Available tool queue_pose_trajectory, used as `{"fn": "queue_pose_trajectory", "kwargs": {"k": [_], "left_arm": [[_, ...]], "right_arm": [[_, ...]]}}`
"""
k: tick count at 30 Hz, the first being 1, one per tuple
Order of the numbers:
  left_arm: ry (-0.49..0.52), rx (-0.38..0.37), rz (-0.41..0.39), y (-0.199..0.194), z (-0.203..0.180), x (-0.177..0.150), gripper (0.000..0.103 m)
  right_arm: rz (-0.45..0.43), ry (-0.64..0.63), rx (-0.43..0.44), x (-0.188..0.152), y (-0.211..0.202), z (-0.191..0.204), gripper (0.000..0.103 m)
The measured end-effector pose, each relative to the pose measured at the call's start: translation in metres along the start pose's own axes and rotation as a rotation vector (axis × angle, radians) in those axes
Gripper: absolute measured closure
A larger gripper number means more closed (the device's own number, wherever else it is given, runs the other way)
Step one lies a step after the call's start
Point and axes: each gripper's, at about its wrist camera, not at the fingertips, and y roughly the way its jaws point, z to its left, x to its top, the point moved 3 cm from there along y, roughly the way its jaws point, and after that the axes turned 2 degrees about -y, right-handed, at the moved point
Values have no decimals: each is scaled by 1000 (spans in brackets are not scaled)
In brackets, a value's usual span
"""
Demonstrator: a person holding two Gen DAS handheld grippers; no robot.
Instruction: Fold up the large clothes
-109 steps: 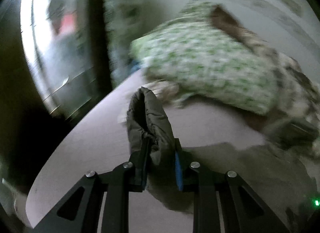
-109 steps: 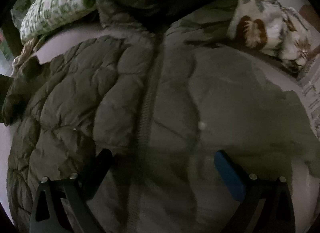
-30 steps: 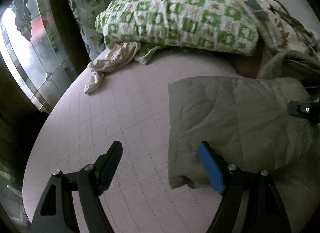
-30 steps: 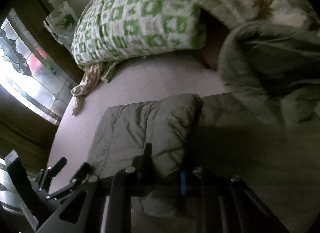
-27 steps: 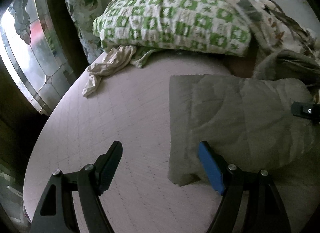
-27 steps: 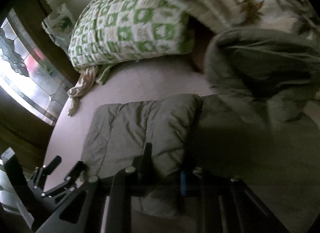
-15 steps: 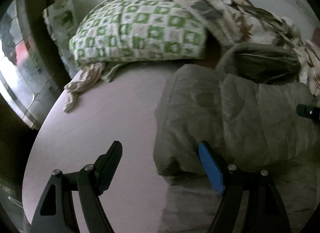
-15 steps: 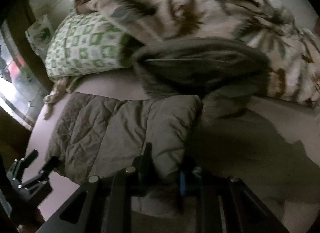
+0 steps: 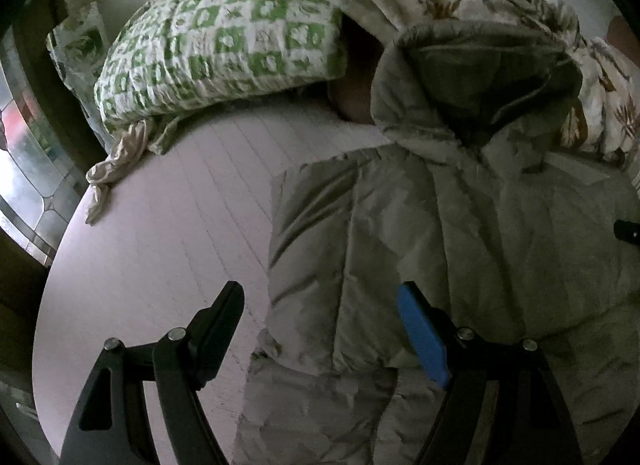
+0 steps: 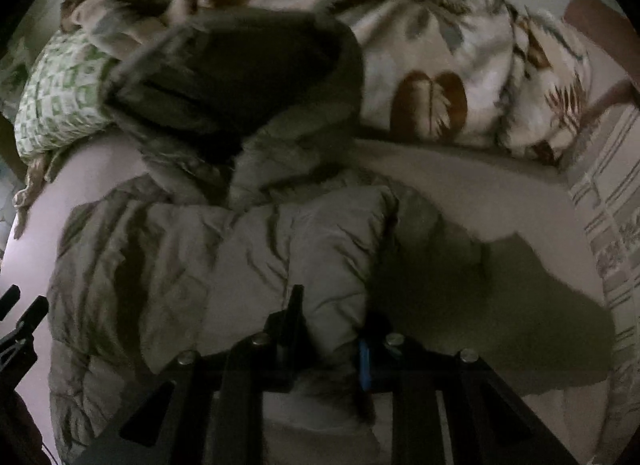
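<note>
Right wrist view shows our right claw [image 10: 328,329] pinching a puffy fold of the olive quilted jacket [image 10: 248,265], which spreads ahead of it and to its left on the bed [image 9: 160,233]. Our left claw [image 9: 320,329] hangs spread over the jacket's folded edge, gripping nothing. We judge it soft, bulky and light, best taken at edges; a green pillow [image 9: 224,45] and floral blanket [image 10: 460,77] lie beyond.

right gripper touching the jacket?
Touching. The right wrist view shows the right gripper shut on a fold of the olive puffer jacket, fabric pinched between its fingers.
</note>
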Motion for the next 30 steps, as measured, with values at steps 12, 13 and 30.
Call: {"fn": "queue_pose_trajectory", "kwargs": {"k": [12, 13, 30], "left_arm": [[35, 46, 57, 36, -8, -12, 24], [44, 52, 55, 38, -11, -13, 23], [114, 32, -32, -10, -49, -25, 23]], "right_arm": [[62, -25, -59, -27, 53, -5, 80], [61, -37, -70, -28, 55, -3, 80], [-43, -66, -116, -46, 20, -15, 0]]}}
